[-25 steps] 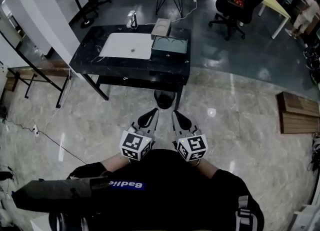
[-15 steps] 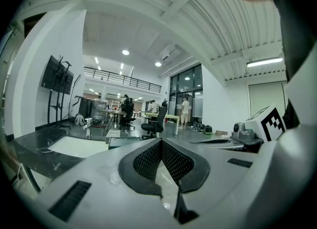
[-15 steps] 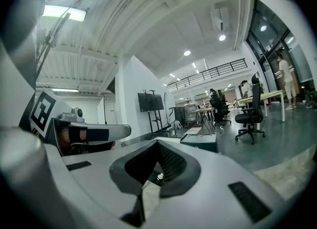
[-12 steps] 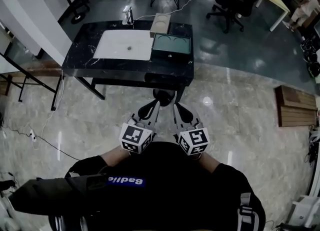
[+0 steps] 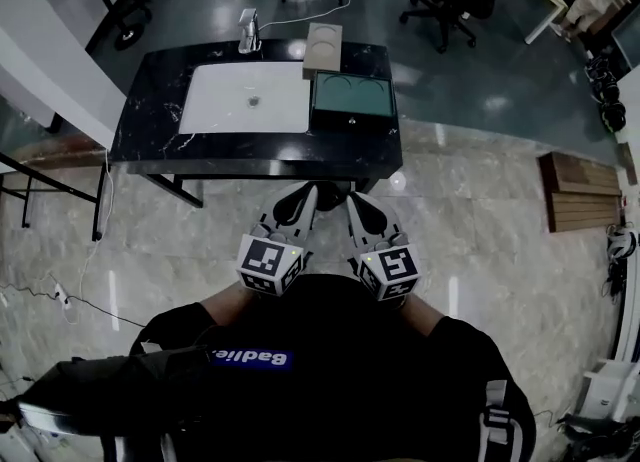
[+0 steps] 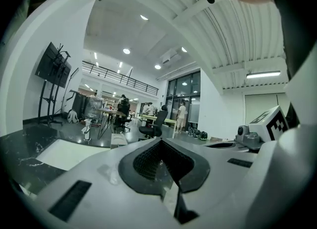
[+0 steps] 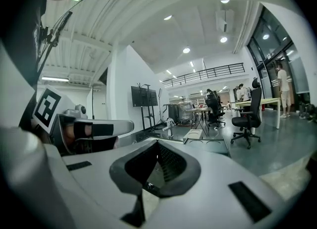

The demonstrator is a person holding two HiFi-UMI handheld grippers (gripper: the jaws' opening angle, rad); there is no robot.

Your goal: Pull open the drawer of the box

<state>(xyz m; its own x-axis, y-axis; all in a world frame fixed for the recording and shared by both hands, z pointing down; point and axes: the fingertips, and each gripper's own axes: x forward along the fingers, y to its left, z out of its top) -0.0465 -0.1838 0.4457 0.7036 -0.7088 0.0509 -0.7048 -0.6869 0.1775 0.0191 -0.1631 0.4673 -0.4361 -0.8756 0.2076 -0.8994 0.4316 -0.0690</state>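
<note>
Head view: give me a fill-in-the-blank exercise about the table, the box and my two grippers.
1. In the head view, the green box stands on the black table, to the ____ of the white panel.
2. The box's top shows ____ circular outlines.
3. The left gripper and the right gripper both have their jaws ____.
Missing words: right; two; shut.
</note>
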